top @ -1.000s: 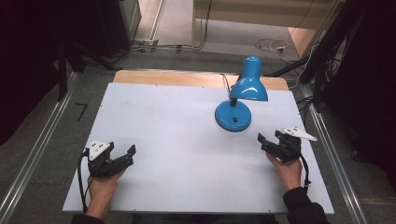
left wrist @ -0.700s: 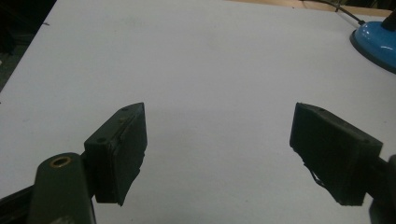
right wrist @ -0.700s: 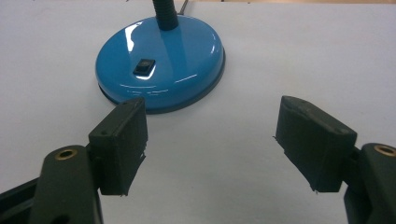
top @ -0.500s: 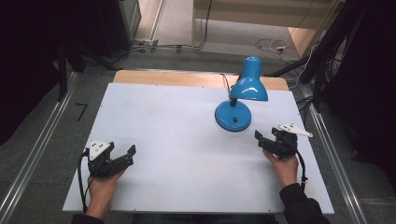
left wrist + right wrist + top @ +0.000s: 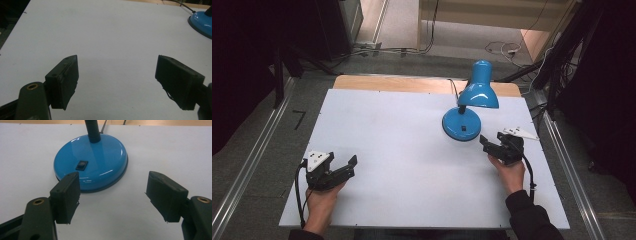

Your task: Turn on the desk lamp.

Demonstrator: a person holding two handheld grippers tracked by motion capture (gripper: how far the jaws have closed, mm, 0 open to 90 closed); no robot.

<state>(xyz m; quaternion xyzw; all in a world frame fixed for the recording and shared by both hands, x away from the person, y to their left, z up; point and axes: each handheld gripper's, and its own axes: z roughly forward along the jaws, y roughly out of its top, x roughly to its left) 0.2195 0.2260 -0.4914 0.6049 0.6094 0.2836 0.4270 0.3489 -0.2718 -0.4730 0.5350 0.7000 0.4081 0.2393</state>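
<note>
Left claw (image 5: 343, 167) rests released at about 7 o'clock on the counter (image 5: 387, 130), jaws spread wide with nothing between them; in its own view only bare white surface lies ahead, with the lamp (image 5: 201, 21) edging in at 2 o'clock. It is well apart from the lamp and looks to pose little risk.

Moving right, the lamp (image 5: 468, 107) stands at roughly 1 o'clock on the counter, upright on its round base (image 5: 91, 162). Its long axis runs up the neck from base to shade; the shade (image 5: 478, 90) sits above the far side of the base, its narrow cap toward 12 o'clock, so the mouth probably faces down and toward the person. A small black switch (image 5: 82, 165) sits on the near part of the base, and a cord trails off toward 12 o'clock.

Right claw (image 5: 490, 145) hangs released at about 4 o'clock, just beside the base's near rim, aimed at it. Likely trouble comes here: a push too low could shove the base across the smooth counter, and a knock on the neck could tip the top-heavy lamp. If the switch is the aim, a wide jaw could slide off the glossy dome.
</note>
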